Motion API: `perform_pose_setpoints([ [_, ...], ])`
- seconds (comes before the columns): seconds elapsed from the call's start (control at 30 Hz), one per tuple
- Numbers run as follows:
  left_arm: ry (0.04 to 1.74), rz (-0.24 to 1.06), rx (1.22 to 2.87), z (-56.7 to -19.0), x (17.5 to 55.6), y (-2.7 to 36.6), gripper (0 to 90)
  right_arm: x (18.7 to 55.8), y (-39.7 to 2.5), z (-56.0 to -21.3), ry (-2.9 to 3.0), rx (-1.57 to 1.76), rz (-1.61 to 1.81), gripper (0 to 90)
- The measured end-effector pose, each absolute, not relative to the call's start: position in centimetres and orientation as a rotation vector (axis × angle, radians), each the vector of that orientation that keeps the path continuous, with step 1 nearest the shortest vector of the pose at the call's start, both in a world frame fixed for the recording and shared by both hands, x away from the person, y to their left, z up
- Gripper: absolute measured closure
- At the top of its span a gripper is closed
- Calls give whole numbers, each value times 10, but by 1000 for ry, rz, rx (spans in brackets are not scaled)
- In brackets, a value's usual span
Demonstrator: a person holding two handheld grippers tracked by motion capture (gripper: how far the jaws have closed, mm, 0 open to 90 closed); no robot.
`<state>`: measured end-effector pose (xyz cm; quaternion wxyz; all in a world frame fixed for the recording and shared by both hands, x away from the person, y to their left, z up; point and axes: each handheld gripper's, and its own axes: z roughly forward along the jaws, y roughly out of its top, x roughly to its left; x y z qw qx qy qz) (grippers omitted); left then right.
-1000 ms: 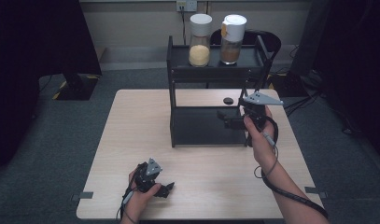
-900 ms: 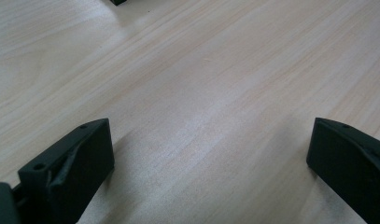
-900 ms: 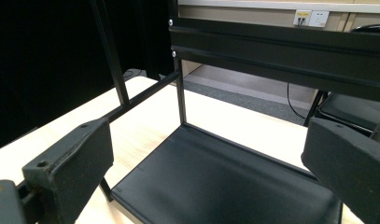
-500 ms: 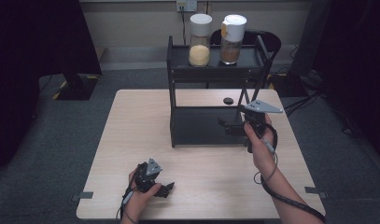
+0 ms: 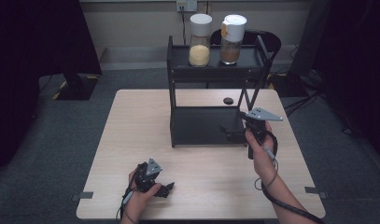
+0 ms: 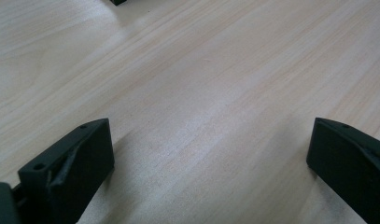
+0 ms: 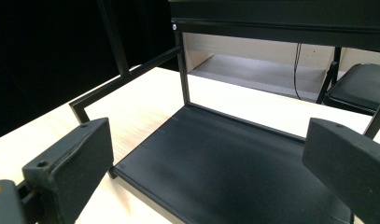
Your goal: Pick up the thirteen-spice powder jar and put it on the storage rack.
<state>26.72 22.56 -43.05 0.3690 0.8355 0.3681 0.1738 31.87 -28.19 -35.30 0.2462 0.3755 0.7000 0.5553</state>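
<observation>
Right gripper at the lower shelf of the black rack, jaws wide and empty; left gripper rests low over the table near the front edge, jaws wide, empty; step judged: reach toward the rack; next move likely calls for rising to the two jars on top; shelf dark, flat, bare

Left gripper: black body, grey three-cornered plate on top, black cable trailed behind. Right gripper: same build, larger grey plate, cable looped behind at bare forearm. Jaws: blocky matte-black pads, small round hole at each outer corner.
</observation>
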Motion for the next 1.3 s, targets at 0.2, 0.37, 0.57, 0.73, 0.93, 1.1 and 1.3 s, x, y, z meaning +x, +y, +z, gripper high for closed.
perform_pose_setpoints([
  [0.2,945,446,2145,-431,267,226,0,316,-285,-360,1912,1023,1520,12],
  [0.37,945,446,2145,-431,267,226,0,315,-286,-363,1920,1023,1515,11],
  [0.57,945,446,2145,-431,267,226,0,313,-288,-367,1922,1016,1520,12],
  [0.73,945,446,2145,-430,267,226,0,312,-292,-372,1924,1026,1519,12],
  [0.93,945,446,2145,-430,267,226,0,310,-296,-378,1932,1042,1507,12],
  [1.1,945,446,2145,-431,267,226,0,309,-300,-383,1935,1049,1505,12],
  [1.3,945,446,2144,-431,267,226,0,307,-304,-387,1941,1065,1484,11],
])
